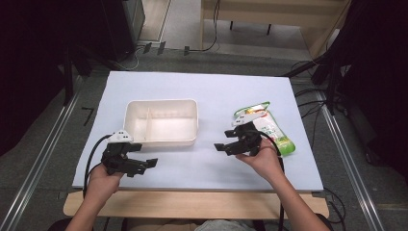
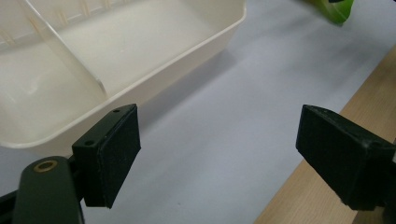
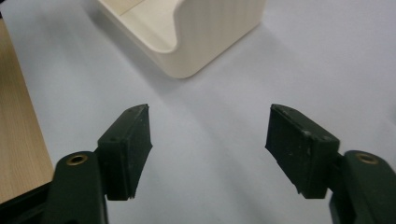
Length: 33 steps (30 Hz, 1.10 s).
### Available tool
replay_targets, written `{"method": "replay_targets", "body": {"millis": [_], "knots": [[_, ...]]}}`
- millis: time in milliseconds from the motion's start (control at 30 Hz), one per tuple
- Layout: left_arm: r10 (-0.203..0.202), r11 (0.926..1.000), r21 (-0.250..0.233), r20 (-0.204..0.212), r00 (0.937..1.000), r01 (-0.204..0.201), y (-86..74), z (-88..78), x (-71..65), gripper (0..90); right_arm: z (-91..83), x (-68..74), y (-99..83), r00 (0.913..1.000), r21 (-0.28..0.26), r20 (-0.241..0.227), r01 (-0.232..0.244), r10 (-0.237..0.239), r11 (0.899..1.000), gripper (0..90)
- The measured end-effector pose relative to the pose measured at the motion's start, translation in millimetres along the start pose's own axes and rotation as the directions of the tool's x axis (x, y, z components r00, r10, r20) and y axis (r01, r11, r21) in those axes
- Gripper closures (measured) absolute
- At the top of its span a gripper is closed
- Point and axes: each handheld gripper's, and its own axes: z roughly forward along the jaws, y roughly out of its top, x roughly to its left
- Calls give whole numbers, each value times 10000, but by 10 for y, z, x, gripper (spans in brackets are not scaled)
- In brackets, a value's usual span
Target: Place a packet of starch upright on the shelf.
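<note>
I can make out no readable print on the green-and-white pouch [image 1: 268, 129] lying just behind my right tongs [image 1: 226, 146]; its lettering is too small. My left tongs [image 1: 144, 166] sit just in front of the cream divided tray [image 1: 161, 139]. Both pairs stand spread, nothing between them. The left gripper view shows the tray's divider [image 2: 65, 46] close up; the right gripper view shows a rounded corner [image 3: 187, 60].
</note>
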Motion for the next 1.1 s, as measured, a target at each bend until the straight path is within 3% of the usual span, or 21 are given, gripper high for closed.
{"method": "replay_targets", "body": {"millis": [233, 467, 733, 933, 1033, 1100], "knots": [[-44, 10000, 3, -1, 10000, 44, 1, -6, 4, 147, -201, -198, -44, 9983, -125, 545, -210, 216, 9997, 392], [-70, 10000, -2, 17, 10000, 70, 2, -2, 1, 146, -284, -331, -100, 9949, -179, 902, -432, 446, 9989, 419], [-73, 10000, -16, 41, 10000, 73, 3, -2, -3, 146, -373, -495, -155, 9886, -191, 1316, -715, 734, 9973, 508], [-48, 10000, -7, 23, 10000, 48, 5, 3, -9, 147, -451, -632, -216, 9771, -356, 1903, -897, 948, 9953, 610], [68, 9999, 79, 15, 10000, -69, 8, 14, -18, 146, -525, -758, -268, 9672, -452, 2158, -1275, 1343, 9908, 700], [68, 9999, 75, 9, 10000, -68, 8, 18, -21, 146, -537, -781, -277, 9655, -517, 2185, -1338, 1420, 9897, 730]]}}
